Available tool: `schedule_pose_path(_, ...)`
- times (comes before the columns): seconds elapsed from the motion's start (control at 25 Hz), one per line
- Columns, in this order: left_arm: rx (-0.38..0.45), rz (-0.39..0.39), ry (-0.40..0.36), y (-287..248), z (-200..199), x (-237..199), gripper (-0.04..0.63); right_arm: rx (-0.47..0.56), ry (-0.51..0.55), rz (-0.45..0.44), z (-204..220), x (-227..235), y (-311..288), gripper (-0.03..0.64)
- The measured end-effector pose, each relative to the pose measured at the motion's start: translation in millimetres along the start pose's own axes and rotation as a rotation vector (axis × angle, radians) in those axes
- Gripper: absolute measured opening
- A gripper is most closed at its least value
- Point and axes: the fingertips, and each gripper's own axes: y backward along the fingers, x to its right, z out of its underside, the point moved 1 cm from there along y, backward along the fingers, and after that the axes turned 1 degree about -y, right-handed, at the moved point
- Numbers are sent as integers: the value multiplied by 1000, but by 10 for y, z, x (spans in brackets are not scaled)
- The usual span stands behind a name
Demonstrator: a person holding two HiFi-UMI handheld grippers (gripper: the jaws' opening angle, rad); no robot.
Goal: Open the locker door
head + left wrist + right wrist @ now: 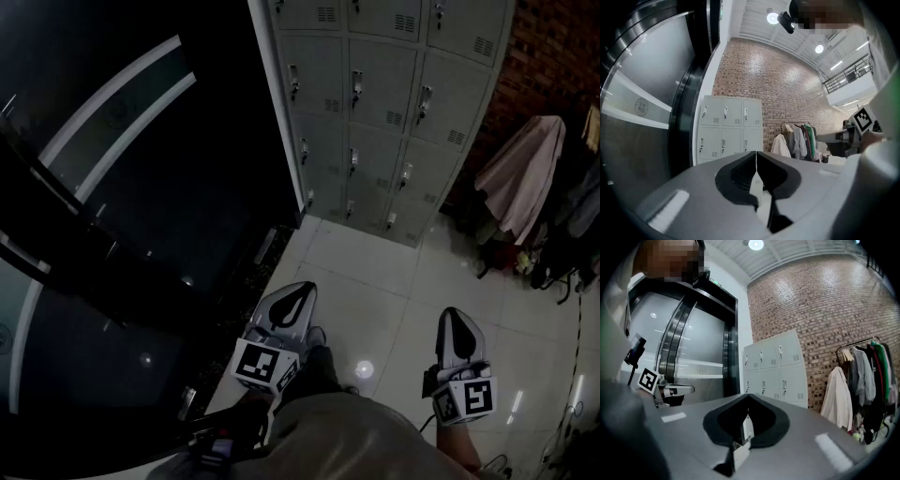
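Observation:
The grey bank of lockers stands against the far wall, every door closed, each with a small handle. It also shows in the left gripper view as lockers and in the right gripper view as lockers. Both grippers hang low by the person's body, well short of the lockers. My left gripper points at the lockers with its jaws together and nothing between them. My right gripper is shut and empty too.
A dark glass wall with curved pale bands fills the left side, up to the lockers' edge. A clothes rack with hanging garments stands right of the lockers against the brick wall. Pale floor tiles stretch between me and the lockers.

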Motion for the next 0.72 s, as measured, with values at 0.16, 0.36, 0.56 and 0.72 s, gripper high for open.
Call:
schedule_pose_path(0.16, -8, -18, 29, -218, 192, -312, 67, -4, -22, -9, 103, 70, -404, 0)
schedule_pose_path(0.36, 14, -41, 8, -701, 408, -817, 67, 0, 40, -9, 322, 314, -1023, 0)
schedule_pose_path(0.56, 45, -23, 11, -1378, 527, -1426, 68, 8, 84, 20, 470, 597, -1875, 0)
schedule_pose_path(0.72, 24, -19, 26, -1967, 814, -1972, 69, -6, 54, 43, 728, 838, -2656, 0)
